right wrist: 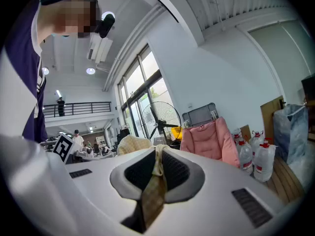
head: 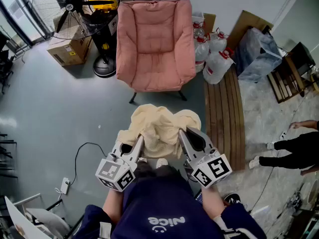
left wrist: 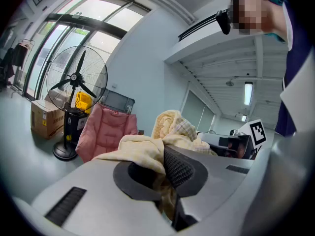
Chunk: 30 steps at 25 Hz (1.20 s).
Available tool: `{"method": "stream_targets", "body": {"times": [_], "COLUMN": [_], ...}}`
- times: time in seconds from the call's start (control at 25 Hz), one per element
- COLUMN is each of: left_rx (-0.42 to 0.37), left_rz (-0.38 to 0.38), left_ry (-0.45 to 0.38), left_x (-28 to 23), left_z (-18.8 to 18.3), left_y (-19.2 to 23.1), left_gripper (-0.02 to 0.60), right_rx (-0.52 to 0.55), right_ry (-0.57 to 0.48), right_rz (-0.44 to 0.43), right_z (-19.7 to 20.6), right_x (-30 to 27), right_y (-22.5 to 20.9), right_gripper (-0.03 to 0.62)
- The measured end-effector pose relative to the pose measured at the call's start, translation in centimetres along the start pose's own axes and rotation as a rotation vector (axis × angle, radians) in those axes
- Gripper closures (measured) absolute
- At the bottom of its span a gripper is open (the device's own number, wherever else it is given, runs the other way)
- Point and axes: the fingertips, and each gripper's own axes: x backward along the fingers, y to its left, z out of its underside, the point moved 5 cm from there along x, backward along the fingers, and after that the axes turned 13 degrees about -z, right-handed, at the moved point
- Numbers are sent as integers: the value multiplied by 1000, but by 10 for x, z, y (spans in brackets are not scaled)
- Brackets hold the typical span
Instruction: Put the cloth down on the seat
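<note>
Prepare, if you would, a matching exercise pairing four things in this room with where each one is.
Things:
1. cloth
2. pink chair
3. fan
4. water bottles

Places:
A. left of the chair in the head view, by the cardboard box
B. clamped in the left gripper and the right gripper
C. right of the chair, at the far end of the wooden bench
D. straight ahead of the cloth, seat bare

Pairs: 1-B, 2-D, 3-A, 4-C.

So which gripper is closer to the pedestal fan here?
Left. The left gripper grips the cloth on the side toward the pedestal fan; the right gripper grips it farther over, beside the wooden bench.
</note>
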Motion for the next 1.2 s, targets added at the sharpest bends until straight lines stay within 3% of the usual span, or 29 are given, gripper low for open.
{"method": "stream_targets", "body": {"times": [0.52, 0.84, 1.2], "left_rx": [10, 16, 35], "left_rz": [18, 112, 158], "left_ry": [-20, -15, 3], "left_x": [2, -9, -26], "left_z": [7, -39, -43], "left_y": [2, 94, 131], "left_gripper": [532, 532, 532], "right_rx": [-22, -21, -11], "right_ry": [-1, -50, -61], "right_rz": [-23, 66, 124], "right_z": [2, -8, 0], "right_x": [1, -95, -129], "right_y": [3, 27, 29], "right_gripper": [526, 526, 526]}}
